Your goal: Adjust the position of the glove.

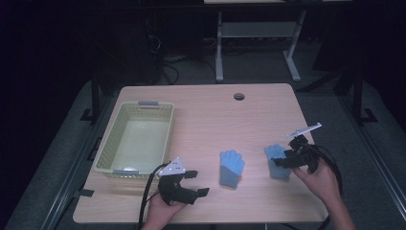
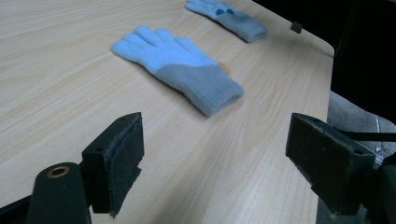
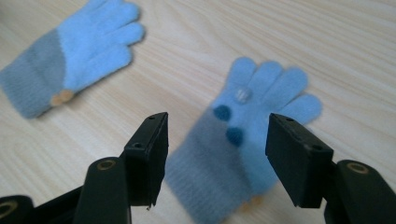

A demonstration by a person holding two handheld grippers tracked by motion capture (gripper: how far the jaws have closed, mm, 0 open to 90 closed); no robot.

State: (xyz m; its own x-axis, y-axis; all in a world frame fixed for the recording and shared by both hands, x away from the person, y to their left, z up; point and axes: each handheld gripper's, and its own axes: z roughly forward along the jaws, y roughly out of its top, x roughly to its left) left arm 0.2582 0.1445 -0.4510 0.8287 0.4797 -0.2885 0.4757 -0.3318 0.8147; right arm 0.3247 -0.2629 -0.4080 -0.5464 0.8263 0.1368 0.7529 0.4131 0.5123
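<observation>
1. Gloves: two blue-and-grey ones lie flat on the desk, right of the basket, which looks empty.
2. Left tool, just right of the basket's near corner, is spread and holds nothing; the near glove lies just beyond it.
3. Right tool, farthest from the basket, is spread astride the dotted glove, not yet pinching.
4. Probably a pick-up: lower the right tool to the desk, close across the grey cuff, gathering both layers.
</observation>
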